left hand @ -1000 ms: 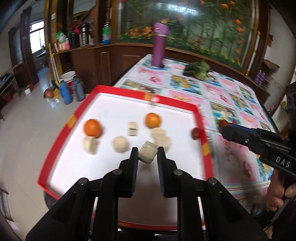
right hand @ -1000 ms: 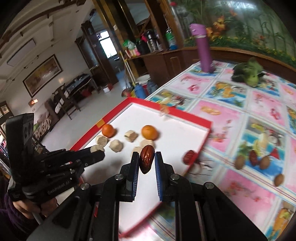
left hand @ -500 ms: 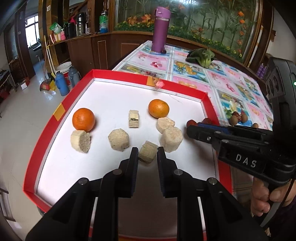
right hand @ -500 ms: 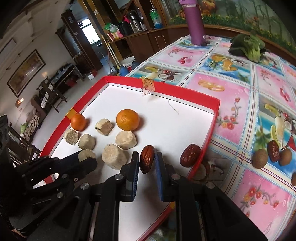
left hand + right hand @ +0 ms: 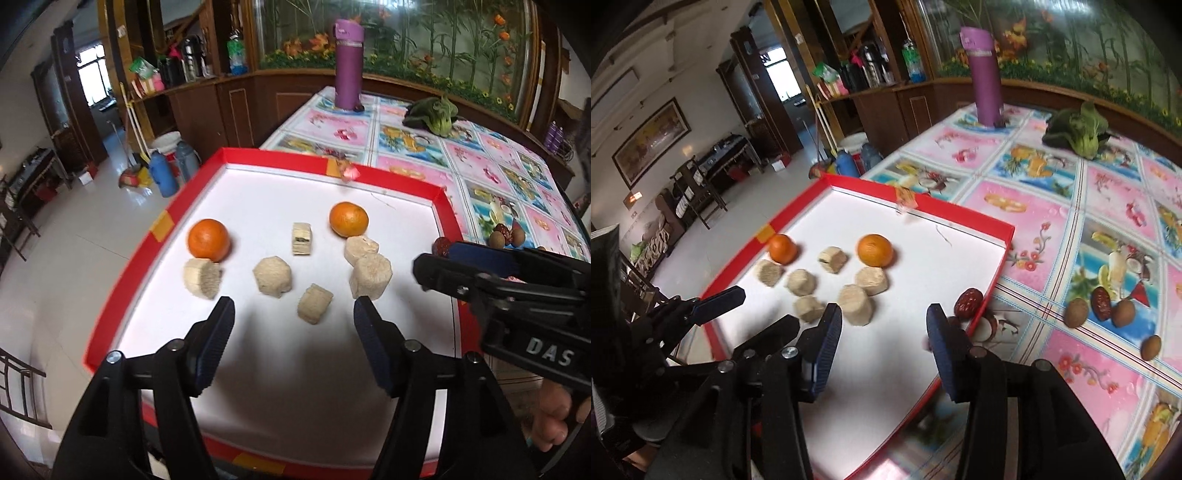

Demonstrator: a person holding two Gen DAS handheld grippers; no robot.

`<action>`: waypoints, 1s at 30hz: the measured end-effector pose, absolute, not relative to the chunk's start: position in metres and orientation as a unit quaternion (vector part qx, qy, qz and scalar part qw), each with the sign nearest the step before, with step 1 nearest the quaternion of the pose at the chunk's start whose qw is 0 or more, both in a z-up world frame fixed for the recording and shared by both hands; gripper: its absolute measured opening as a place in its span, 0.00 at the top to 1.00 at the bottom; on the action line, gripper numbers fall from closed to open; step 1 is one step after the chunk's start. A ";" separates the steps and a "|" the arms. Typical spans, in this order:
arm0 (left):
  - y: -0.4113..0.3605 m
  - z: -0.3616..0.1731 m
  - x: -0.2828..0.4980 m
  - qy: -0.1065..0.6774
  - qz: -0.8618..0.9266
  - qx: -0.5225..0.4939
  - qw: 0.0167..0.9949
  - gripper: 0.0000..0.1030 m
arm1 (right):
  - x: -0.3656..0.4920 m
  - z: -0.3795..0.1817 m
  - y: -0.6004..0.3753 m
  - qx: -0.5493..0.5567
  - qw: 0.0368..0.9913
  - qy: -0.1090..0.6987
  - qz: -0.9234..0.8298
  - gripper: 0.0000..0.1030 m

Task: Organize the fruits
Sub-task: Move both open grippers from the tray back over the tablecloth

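Observation:
A red-rimmed white tray (image 5: 184, 206) (image 5: 960, 210) holds two oranges (image 5: 208, 238) (image 5: 349, 218) and several beige pastry pieces. My left gripper (image 5: 293, 323) is over the tray's near part, its jaws opening. One beige piece (image 5: 314, 303) lies loose on the tray just ahead of the pads, untouched. My right gripper (image 5: 882, 321) is over the tray's right side, jaws opening with nothing between them. A red date (image 5: 967, 302) lies by the right rim, just beyond its right finger (image 5: 938, 325). Each gripper shows in the other's view: right gripper (image 5: 439, 258), left gripper (image 5: 716, 301).
On the flowered tablecloth right of the tray lie another date (image 5: 1100, 302) and brown round fruits (image 5: 1075, 313). A purple bottle (image 5: 348, 66) and a green leafy vegetable (image 5: 436, 114) stand at the table's far end. The floor drops away left of the tray. A hand (image 5: 554, 424) holds the right gripper.
Both grippers have opened. The left one let go of the beige piece, which now rests on the tray. The right one let go of its date, which is no longer between its pads.

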State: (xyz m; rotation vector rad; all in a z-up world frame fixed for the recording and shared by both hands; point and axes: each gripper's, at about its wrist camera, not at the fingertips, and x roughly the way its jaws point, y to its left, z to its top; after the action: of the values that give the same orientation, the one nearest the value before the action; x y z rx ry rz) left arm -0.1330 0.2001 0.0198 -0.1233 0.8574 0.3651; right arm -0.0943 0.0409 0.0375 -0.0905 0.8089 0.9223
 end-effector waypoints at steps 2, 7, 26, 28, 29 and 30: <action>0.198 0.026 -0.141 0.406 0.185 -0.058 0.893 0.30 | -0.104 0.043 0.038 -0.044 0.817 0.373 0.438 0.54; 0.192 0.039 -0.158 0.390 0.203 -0.051 0.897 0.27 | -0.127 0.053 0.029 -0.045 0.819 0.358 0.447 0.54; 0.161 0.071 -0.198 0.344 0.235 -0.029 0.909 0.15 | -0.148 0.064 -0.031 -0.017 0.835 0.337 0.435 0.53; 0.153 0.073 -0.195 0.343 0.230 -0.021 0.910 0.15 | -0.142 0.063 -0.039 -0.010 0.837 0.339 0.429 0.53; 0.150 0.074 -0.193 0.344 0.228 -0.017 0.911 0.15 | -0.139 0.061 -0.045 -0.006 0.839 0.340 0.426 0.53; 0.148 0.074 -0.192 0.344 0.227 -0.015 0.911 0.15 | -0.134 0.060 -0.050 -0.002 0.840 0.341 0.422 0.53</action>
State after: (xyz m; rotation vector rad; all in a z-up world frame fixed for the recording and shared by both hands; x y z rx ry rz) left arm -0.1921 0.1476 0.0739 -0.0308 0.7093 0.4681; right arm -0.1344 -0.0502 0.0603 -0.0045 0.7205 0.8912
